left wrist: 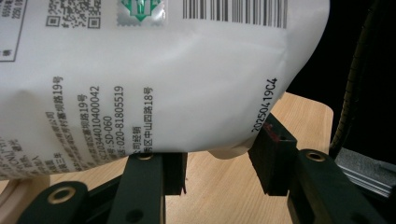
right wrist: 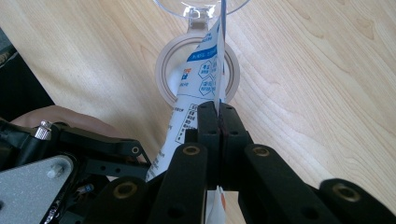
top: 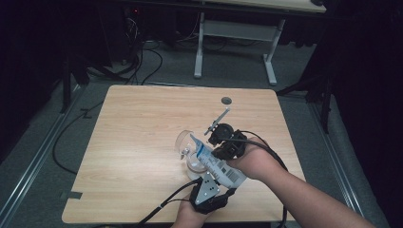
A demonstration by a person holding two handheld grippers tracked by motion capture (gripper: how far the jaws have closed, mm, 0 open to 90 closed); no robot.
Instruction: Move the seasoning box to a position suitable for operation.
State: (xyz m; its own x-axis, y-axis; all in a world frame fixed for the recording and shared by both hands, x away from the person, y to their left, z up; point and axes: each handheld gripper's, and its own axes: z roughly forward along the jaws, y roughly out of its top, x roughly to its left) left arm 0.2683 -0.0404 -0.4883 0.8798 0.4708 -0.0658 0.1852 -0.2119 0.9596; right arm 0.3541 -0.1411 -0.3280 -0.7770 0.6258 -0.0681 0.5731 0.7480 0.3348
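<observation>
Two grippers hold one white pouch (top: pixel 219 164) above the table (top: pixel 142 142). Its long axis runs from 5 o'clock up to 11 o'clock, spout toward the clear glass (top: pixel 187 145). The right gripper (right wrist: pixel 218 112) is fully closed on its upper edge; the left gripper (left wrist: pixel 217 161) stands about half open around the bottom, probably gripping it.

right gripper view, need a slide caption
Right gripper pinches the white printed pouch edge above a beige ring on the wooden table.
</observation>
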